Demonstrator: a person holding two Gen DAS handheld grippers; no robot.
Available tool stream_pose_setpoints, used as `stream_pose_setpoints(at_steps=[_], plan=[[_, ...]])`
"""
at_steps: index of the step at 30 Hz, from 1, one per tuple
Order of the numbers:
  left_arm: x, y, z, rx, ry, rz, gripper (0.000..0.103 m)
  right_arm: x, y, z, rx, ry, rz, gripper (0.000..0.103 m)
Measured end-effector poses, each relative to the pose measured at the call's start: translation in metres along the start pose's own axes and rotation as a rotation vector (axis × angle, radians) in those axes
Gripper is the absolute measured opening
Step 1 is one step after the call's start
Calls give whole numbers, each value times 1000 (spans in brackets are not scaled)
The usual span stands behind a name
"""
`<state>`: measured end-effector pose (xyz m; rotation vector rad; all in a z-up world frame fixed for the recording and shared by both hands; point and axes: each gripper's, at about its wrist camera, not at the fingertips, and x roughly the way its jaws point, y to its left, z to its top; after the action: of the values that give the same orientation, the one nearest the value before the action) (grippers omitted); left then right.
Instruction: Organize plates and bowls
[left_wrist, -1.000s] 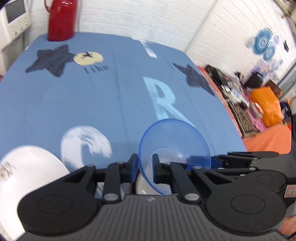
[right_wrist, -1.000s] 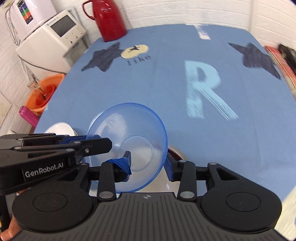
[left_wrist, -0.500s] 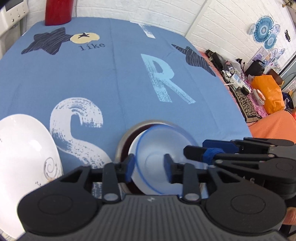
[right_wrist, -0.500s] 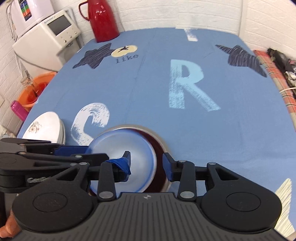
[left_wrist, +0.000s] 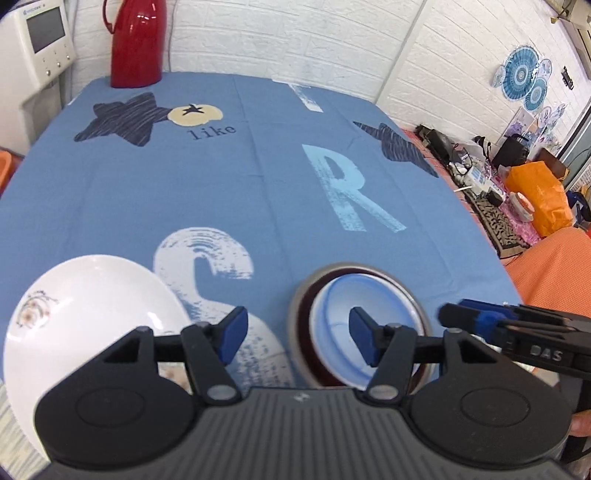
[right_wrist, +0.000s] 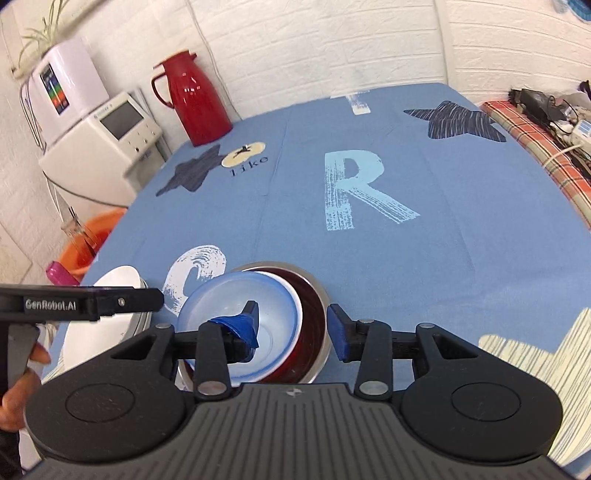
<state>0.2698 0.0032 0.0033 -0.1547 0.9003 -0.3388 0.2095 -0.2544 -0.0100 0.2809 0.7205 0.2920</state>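
Note:
A translucent blue bowl (left_wrist: 369, 314) (right_wrist: 221, 299) sits nested in a dark red bowl with a steel outside (left_wrist: 301, 314) (right_wrist: 317, 295) on the blue tablecloth. A white rim shows between the two. My left gripper (left_wrist: 295, 334) is open, its right finger over the blue bowl and its left finger over bare cloth. My right gripper (right_wrist: 293, 326) is open too, one finger over the blue bowl's inside and the other just right of the steel rim. Neither holds anything. A white plate (left_wrist: 92, 317) (right_wrist: 118, 280) lies to the left of the bowls.
A red thermos jug (left_wrist: 136, 40) (right_wrist: 199, 99) stands at the table's far edge, with white appliances (right_wrist: 107, 140) beyond the left side. An orange basin (right_wrist: 88, 243) sits below the left edge. Clutter and an orange bag (left_wrist: 539, 199) lie off to the right.
The blue bowl, held up by both grippers one second ago, came down into the red bowl. Both grippers have since opened and let go of it.

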Motion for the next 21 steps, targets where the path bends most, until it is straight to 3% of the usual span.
stream_pose_setpoints(at_steps=[3,7,15,21], plan=[[0,10,1,50,24,-1,61,-7,-7,-20,48,-44,-2,26],[13,14,7,141,109,-34,61,2,-19,-36,154,-20,35,27],[50,21,17,159,210,-39,61,9,-31,-28,202,11,-14,28],[62,24,18,152,223,-51,62,17,-36,-27,203,41,-9,29]])
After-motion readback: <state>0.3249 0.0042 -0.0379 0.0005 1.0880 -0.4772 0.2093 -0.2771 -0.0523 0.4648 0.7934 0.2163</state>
